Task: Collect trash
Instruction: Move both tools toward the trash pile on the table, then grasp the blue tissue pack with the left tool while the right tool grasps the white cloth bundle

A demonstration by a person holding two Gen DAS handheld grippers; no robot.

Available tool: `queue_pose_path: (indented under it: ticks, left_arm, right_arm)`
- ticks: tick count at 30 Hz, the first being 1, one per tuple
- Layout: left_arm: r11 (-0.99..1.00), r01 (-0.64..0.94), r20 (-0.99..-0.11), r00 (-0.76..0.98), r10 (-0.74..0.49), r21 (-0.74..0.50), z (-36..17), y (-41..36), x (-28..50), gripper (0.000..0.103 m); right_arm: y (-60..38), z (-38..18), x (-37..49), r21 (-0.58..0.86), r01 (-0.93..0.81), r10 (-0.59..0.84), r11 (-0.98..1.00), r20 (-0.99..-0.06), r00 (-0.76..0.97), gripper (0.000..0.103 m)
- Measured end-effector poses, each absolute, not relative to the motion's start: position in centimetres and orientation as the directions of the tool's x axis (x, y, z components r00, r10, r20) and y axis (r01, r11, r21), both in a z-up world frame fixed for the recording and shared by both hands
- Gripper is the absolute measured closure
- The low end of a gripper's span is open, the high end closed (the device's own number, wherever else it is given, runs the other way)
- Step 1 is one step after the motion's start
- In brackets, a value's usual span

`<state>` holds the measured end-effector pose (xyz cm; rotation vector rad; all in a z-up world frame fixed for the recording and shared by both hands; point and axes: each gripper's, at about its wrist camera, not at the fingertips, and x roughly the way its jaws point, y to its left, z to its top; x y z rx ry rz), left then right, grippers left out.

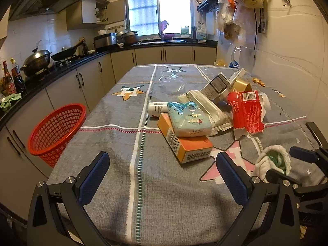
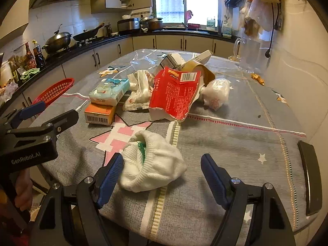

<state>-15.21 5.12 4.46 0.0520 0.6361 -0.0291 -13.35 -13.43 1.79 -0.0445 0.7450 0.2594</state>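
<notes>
Hovered at desk (image 2: pixel 235 143) edge, both grippers' fingers wide, empty; right gripper (image 2: pixel 162 174) bracketed white foam netting (image 2: pixel 153 164); red basket (image 1: pixel 57 131) left; needed closing, then carrying over

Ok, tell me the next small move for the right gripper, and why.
Probably close the right gripper on the white knitted cloth. Its jaws are open with the cloth lying between the fingers, the left pad already at its edge. Nothing is held yet, and the red basket waits beside the table's left edge.
</notes>
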Motion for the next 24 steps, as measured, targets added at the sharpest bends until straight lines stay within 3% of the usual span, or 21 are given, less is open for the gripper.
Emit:
queue_pose_path:
  ticks: [11,14,18,24]
  left_arm:
    - [0.995,0.103,-0.626,0.775,-0.093,-0.021,5.5,5.5,-12.1,0.011]
    - [0.99,0.129,-0.645,0.752,-0.137,-0.06,5.6,5.4,-10.9,0.011]
    - [0.987,0.14,-0.656,0.738,-0.158,-0.08,5.7,5.1,-9.4,0.012]
    - [0.981,0.145,-0.696,0.692,-0.192,-0.127,5.4,4.7,-6.8,0.035]
  right_arm:
    - [-12.6,1.4,-12.5,0.082,-0.307,0.278,0.948,-0.681,0.678,0.025]
    - [-12.5,1.0,-12.1,0.132,-0.332,0.327,0.934,-0.687,0.648,0.043]
    - [-12.4,1.0,-12.1,0.162,-0.352,0.364,0.922,-0.675,0.641,0.056]
    - [-14.1,1.4,-11.8,0.193,-0.296,0.348,0.936,-0.647,0.679,0.059]
